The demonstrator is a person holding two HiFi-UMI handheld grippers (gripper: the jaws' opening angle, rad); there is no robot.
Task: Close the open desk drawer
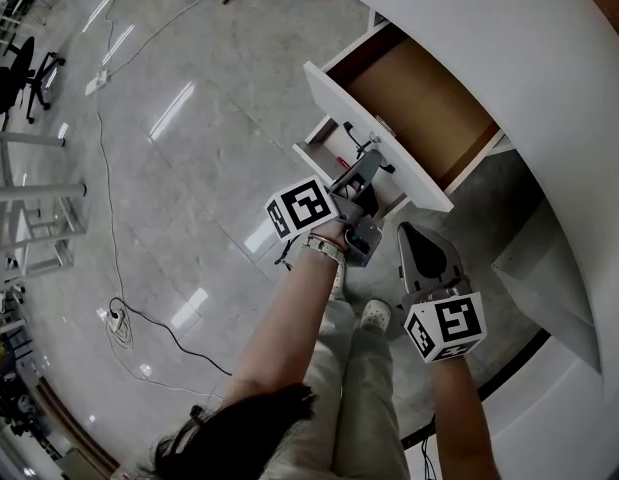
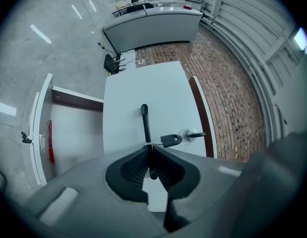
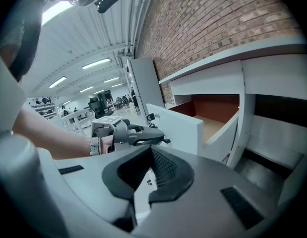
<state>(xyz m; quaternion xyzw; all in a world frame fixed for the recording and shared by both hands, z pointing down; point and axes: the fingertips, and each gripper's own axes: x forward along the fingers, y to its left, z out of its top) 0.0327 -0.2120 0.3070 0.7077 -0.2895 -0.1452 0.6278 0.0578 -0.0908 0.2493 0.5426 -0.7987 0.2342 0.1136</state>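
Handle (image 2: pixel 144 120) partly hidden in left tool (image 2: pixel 150 146), drawer (image 1: pixel 419 108) half under desk (image 1: pixel 489 28)

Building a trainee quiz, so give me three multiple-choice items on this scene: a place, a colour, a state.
1. Where are the left gripper jaws? A on the black handle B on a chair C on a cable
2. The drawer is what colour inside? A blue B brown C green
3. The drawer is: A shut B open C lifted out
A: the jaws pinch the black handle. B: its floor shows brown. B: its front stands out from the desk.
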